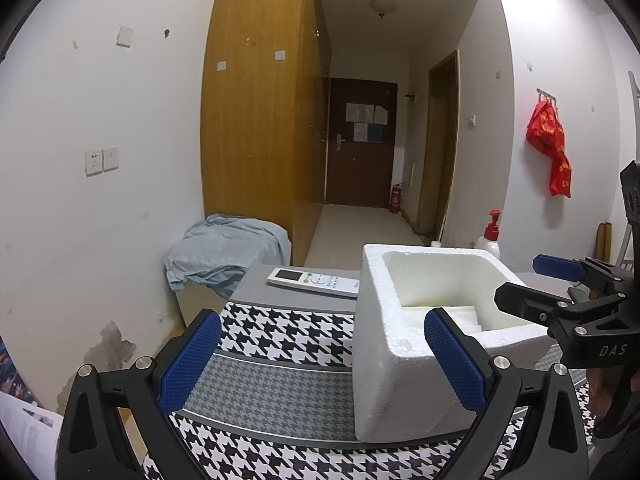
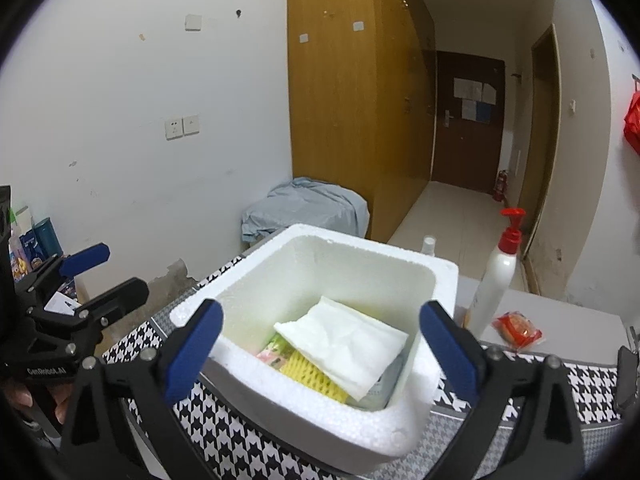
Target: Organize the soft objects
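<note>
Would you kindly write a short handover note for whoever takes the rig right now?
Left gripper: open, empty, low over the patterned cloth beside the foam box.
Right gripper: open, empty, hovering at the box's near rim.
In the box: a white soft pad on top, a yellow foam net and other packets beneath.
Still outside: a red packet on the grey surface to the right, by the pump bottle. The remote lies behind the box.
Done: several soft items are boxed. Left: probably the red packet, if it counts as soft.
</note>
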Motion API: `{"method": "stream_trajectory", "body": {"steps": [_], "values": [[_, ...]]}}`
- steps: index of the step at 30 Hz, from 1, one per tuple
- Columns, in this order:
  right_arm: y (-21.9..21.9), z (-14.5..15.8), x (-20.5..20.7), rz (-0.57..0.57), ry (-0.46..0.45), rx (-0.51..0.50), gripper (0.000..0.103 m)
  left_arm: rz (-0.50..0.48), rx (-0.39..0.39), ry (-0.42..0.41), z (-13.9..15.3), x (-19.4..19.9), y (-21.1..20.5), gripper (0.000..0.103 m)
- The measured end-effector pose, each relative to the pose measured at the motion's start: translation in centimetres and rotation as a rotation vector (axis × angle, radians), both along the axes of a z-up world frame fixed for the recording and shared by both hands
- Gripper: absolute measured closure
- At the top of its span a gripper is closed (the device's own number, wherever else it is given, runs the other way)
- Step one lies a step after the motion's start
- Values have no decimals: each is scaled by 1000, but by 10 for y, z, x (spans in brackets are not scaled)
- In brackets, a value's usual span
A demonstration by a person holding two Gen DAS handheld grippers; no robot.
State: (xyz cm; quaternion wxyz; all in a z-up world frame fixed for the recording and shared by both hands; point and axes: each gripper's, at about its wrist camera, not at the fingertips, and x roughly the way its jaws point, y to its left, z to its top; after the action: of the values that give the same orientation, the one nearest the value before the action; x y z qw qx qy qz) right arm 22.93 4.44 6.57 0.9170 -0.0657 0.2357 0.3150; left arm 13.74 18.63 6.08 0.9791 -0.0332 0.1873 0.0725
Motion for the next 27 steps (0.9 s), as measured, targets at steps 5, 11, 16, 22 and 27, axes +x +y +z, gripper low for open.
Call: {"method": "stream_trajectory", "body": {"steps": [5, 11, 16, 22, 27], "values": [[-10, 6, -9, -26, -21, 0, 0, -14, 6, -11, 5, -7, -10, 1], [-36, 18, -26, -76, -48, 41, 0, -35, 12, -20, 17, -18, -31, 1], [-63, 31, -53, -129, -102, 68, 0, -63, 21, -43, 29, -30, -54, 1], [-98, 38, -84, -227, -162, 85, 0, -79, 38, -68, 39, -46, -84, 1], [-116, 37, -103, -280, -199, 79, 0, -108, 52, -81, 41, -57, -105, 1]]}}
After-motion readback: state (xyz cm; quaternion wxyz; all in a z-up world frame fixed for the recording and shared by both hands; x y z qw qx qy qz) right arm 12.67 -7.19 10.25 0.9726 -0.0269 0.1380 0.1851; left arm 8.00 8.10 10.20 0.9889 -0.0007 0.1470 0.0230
